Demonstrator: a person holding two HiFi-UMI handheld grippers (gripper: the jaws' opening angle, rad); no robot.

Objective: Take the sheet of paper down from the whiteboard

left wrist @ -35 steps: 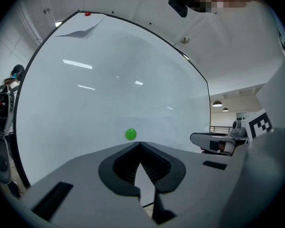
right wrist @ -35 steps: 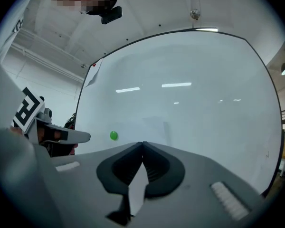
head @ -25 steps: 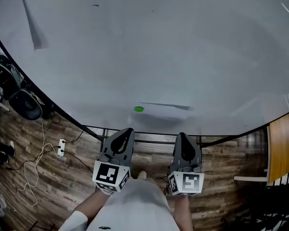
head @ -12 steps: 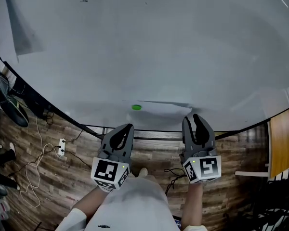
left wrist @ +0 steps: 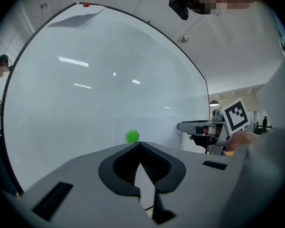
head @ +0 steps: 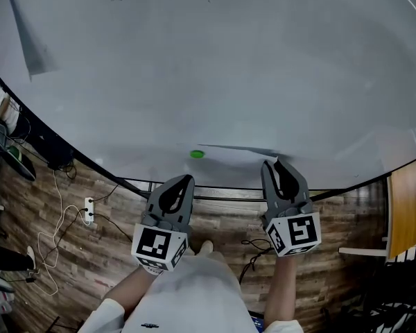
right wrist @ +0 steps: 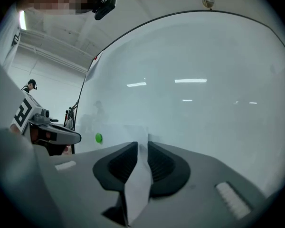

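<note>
A large whiteboard (head: pixel 208 68) fills the top of the head view. The sheet of paper (head: pixel 236 151) hangs low on the board, near the centre of the frame. A green magnet (head: pixel 197 154) sits at its left end.

The left tool (head: pixel 184 180) is just below the magnet, its jaws pressed together on nothing. The right tool (head: pixel 277 164) is at the sheet's right end, with its jaws spread and closing. Each tool carries a cube with black-and-white square markers.

Only the right gripper view shows the sheet's faint right edge lined up with the gap at the jaw tips, with the pads not pressing it. Only the left gripper view shows a red magnet (left wrist: pixel 86 4) at the board's top edge, just above a second sheet (left wrist: pixel 78 17). Only the head view shows the wooden floor (head: pixel 90 269), where a white power strip (head: pixel 88 212) lies at lower left.
</note>
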